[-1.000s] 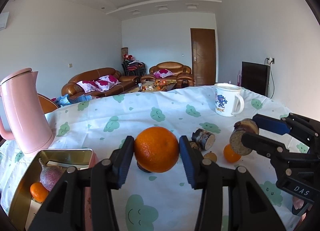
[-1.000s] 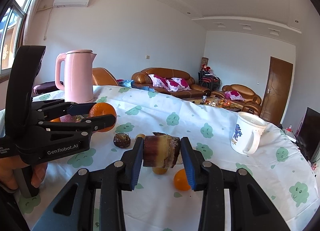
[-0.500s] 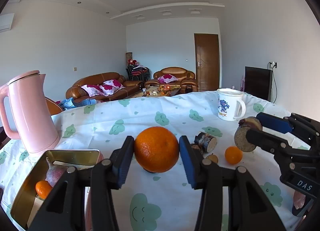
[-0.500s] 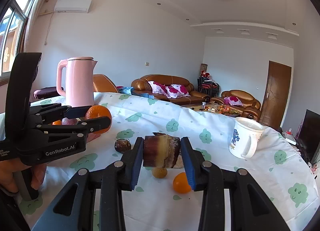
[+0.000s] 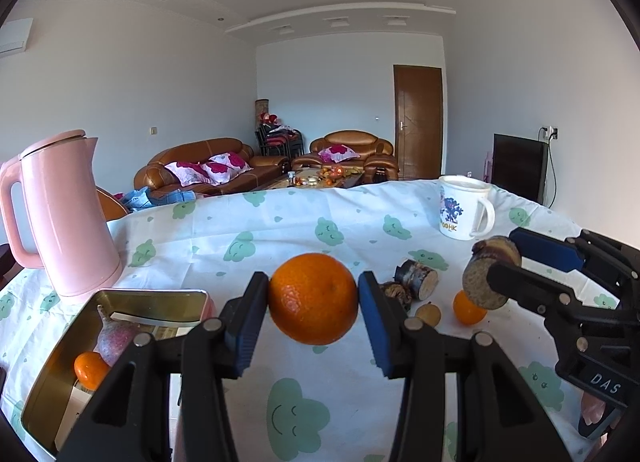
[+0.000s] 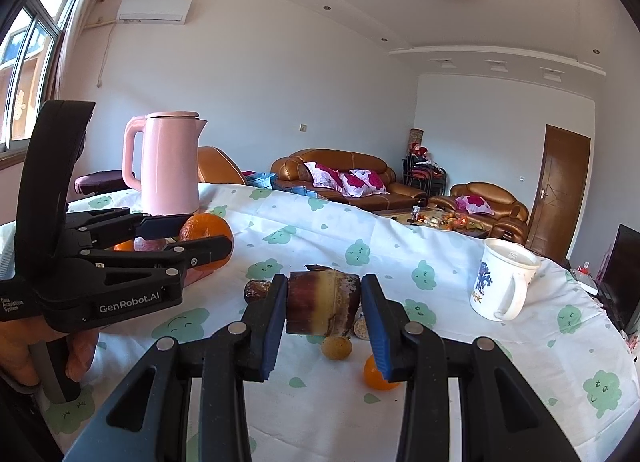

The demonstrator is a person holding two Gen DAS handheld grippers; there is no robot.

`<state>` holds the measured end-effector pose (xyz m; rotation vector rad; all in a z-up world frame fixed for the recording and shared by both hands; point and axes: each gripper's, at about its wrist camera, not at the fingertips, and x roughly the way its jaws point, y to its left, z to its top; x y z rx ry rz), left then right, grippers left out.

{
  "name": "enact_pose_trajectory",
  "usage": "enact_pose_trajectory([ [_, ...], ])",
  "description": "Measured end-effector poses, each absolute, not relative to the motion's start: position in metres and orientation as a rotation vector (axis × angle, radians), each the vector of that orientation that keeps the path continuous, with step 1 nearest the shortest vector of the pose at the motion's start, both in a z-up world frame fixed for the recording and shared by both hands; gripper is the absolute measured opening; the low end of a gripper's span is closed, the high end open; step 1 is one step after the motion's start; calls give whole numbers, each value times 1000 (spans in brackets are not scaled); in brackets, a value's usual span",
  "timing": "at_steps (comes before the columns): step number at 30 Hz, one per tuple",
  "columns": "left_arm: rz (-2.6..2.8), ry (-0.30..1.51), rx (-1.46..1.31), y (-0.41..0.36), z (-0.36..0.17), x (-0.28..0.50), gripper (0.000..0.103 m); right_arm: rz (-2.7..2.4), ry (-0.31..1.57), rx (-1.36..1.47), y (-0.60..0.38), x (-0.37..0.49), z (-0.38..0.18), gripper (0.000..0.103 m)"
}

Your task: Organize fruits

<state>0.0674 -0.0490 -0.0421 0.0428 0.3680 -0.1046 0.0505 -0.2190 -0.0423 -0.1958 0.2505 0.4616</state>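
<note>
My left gripper (image 5: pixel 313 302) is shut on a large orange (image 5: pixel 313 298), held above the tablecloth just right of a gold tin (image 5: pixel 56 374). Inside the tin lie a small tangerine (image 5: pixel 90 370) and a pink-purple fruit (image 5: pixel 116 338). In the right wrist view my right gripper (image 6: pixel 323 310) is shut on a short brown sugarcane piece (image 6: pixel 322 302), held over the table's middle. Under it on the cloth are a small tan fruit (image 6: pixel 337 348), a tangerine (image 6: pixel 376 374) and a dark fruit (image 6: pixel 254 290). Another cane piece (image 5: pixel 416 280) lies among them.
A pink kettle (image 5: pixel 64 214) stands behind the tin at the left. At the far right of the table is a white mug (image 5: pixel 464 208) with a blue print. A hand (image 6: pixel 24 350) holds the left gripper's handle. Sofas and a door lie beyond the table.
</note>
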Motion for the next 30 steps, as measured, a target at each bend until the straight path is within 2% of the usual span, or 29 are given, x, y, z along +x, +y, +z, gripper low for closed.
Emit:
enact_pose_trajectory([
  [30,-21,368,44,-10,-43,47,48,562,244,-235,-167,47,-35,39],
])
